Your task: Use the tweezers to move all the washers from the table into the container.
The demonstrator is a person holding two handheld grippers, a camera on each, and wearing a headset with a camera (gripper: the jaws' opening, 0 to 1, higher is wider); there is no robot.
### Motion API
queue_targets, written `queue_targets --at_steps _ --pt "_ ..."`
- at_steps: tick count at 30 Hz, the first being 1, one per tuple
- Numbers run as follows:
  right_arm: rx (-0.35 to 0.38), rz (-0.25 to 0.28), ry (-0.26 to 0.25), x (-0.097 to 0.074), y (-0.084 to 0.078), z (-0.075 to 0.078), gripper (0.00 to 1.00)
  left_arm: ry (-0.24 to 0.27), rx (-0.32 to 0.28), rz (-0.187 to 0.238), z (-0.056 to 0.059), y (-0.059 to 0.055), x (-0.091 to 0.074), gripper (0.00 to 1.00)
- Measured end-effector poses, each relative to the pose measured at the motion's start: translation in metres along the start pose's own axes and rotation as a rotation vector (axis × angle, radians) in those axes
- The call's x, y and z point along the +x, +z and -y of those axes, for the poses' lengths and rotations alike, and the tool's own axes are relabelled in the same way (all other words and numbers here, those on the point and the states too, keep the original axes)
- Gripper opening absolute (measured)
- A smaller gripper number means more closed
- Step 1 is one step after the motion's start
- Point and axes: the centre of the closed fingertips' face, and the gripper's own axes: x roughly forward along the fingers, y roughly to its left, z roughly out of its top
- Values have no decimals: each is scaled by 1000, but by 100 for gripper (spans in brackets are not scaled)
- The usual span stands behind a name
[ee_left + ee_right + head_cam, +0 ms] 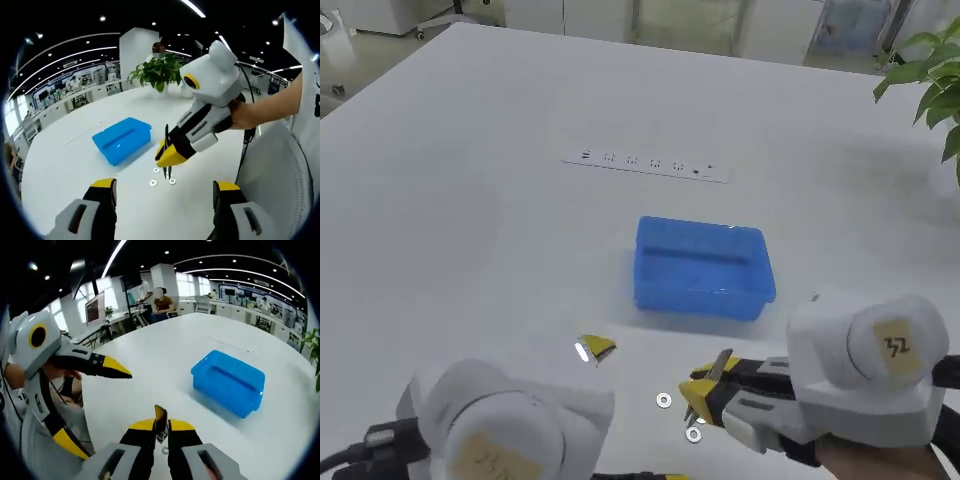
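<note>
The right tool (161,427) is clamped tight on the tweezers (160,419), whose lower end is cut off behind its jaws. The left tool (164,186) gapes wide, holding nothing. Three washers (153,183) lie on the worktop (470,200) by the tweezers' tips, nearer than the blue container (700,268). They are too small to tell whether the tips touch one.

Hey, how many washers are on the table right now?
3, in the left gripper view, all on the table by the tweezers tips: one washer nearest, a second beside it, a third toward the blue container. Others may hide behind the right gripper.
</note>
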Motion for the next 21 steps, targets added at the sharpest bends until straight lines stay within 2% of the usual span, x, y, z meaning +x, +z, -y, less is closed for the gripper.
queue_targets --at_steps 1,4,7,8,9,11,14,16,17,19,21 --pt "3 0 -3 3 1 3 5 15 -18 -12 -2 -3 1 85" --pt "21 24 -5 10 6 8 5 28 -38 12 -3 -2 1 94" --pt "49 29 -1 17 8 11 5 44 -65 51 -3 0 4 97" --pt "56 36 0 19 9 12 5 45 -89 86 -2 4 6 98" --pt "61 38 -1 20 10 12 5 40 -107 101 -1 5 7 99" --pt "44 39 -11 23 11 12 5 53 -127 94 -2 2 9 99" --pt "28 15 -10 28 5 12 5 71 -125 102 -1 -2 10 99" --pt "25 18 -14 30 4 12 5 81 -116 85 -1 -9 10 99" --pt "25 18 -16 31 3 12 5 111 -91 80 -5 -9 9 99" --pt "21 18 -22 32 2 12 5 109 -81 98 -5 -6 9 99" --pt "21 23 -29 33 3 12 5 105 -99 84 -5 -9 10 99"
